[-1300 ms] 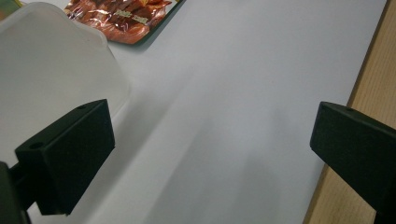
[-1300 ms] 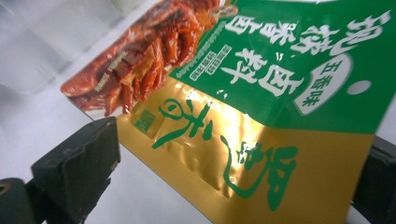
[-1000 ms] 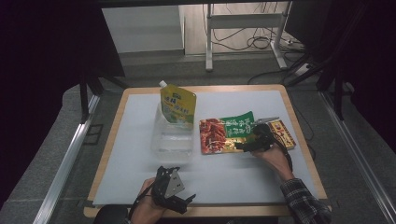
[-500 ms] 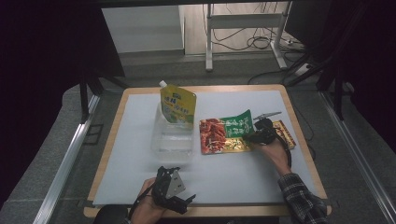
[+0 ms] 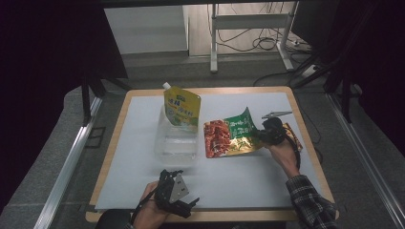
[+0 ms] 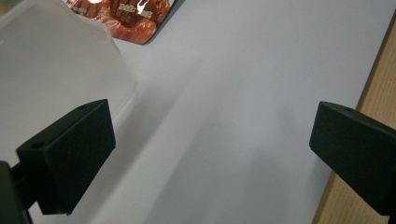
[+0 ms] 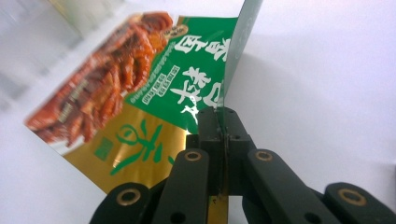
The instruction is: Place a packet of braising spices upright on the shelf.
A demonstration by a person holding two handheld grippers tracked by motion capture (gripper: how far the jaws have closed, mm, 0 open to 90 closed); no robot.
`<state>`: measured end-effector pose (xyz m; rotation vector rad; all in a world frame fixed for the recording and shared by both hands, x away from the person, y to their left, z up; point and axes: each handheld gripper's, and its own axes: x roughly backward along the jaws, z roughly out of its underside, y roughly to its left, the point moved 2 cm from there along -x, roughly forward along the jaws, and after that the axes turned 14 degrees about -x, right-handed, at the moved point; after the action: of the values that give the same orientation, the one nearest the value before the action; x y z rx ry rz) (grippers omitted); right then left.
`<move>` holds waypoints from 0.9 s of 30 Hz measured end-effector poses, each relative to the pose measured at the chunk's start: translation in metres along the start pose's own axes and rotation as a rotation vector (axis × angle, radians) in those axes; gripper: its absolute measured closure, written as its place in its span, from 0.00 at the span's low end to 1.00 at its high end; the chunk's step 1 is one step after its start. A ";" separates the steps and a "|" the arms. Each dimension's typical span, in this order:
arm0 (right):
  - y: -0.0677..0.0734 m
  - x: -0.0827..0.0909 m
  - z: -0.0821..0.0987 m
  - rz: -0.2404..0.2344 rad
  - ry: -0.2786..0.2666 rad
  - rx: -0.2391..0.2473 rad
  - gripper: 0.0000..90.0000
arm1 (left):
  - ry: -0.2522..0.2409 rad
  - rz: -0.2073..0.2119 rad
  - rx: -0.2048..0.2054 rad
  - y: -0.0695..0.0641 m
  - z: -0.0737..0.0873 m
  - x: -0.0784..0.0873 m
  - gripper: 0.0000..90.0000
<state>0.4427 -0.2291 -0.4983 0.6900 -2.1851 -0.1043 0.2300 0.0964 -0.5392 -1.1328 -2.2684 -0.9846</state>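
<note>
White sheeting covers the wooden table (image 5: 305, 143), the biggest thing in the high view. Next in size, a clear plastic box (image 5: 176, 143) sits left of centre on the sheet, and a yellow pouch (image 5: 182, 109) with a spout leans over its far end. Just to the right of the box is the snack packet (image 5: 229, 138), red, green and gold; its left part is down by the box while its right edge is lifted off the sheet. An orange packet (image 5: 293, 138) lies partly hidden behind the hand beside it. The right gripper (image 5: 265, 135) has just been closing, and in the right gripper view its jaws are clamped tight on the edge of the snack packet (image 7: 140, 112), which curls upward from the pinch. The left gripper (image 5: 184, 205) rests at the near edge, jaws spread wide with nothing between them.
</note>
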 end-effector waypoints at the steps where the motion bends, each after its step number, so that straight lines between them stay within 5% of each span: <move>1: 0.000 0.002 -0.001 -0.016 -0.008 -0.009 0.98 | -0.001 0.000 0.000 0.000 0.000 0.000 0.00; 27: 0.044 0.043 -0.055 -0.098 -0.067 0.075 0.99 | -0.003 -0.008 0.002 0.003 0.000 0.003 0.00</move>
<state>0.4415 -0.2050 -0.4195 0.8474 -2.2283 -0.0983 0.2306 0.0991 -0.5367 -1.1260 -2.2772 -0.9836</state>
